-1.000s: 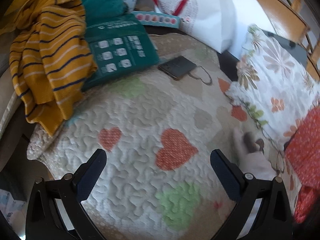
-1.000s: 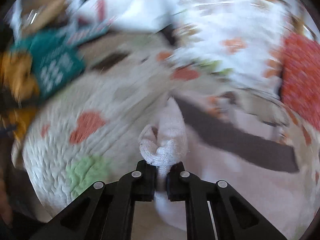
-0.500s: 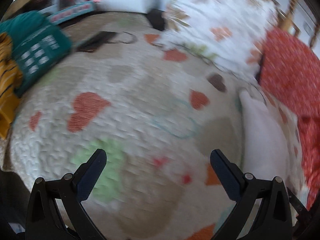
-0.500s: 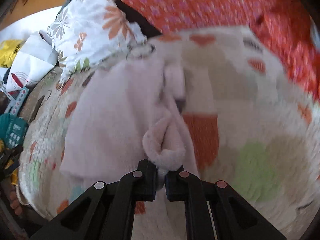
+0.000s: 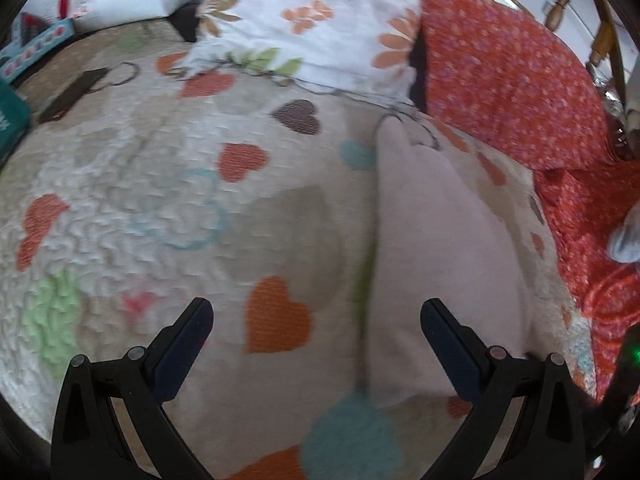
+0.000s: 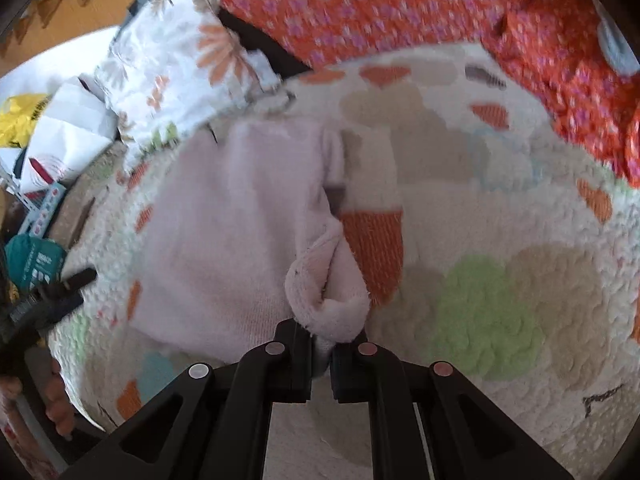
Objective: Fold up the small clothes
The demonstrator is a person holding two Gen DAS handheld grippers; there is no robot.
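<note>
Right gripper [image 6: 321,354] clenched on bunched corner of pale pink garment [image 6: 224,220]; rest of garment spread flat on heart-print quilt [image 6: 500,280], running toward 11 o'clock. Left gripper [image 5: 316,344] released, jaws wide, nothing between, over quilt; garment edge at its 2 o'clock. Floral pillow [image 5: 304,20] at 12, red blanket [image 5: 520,80] at 1 o'clock.
</note>
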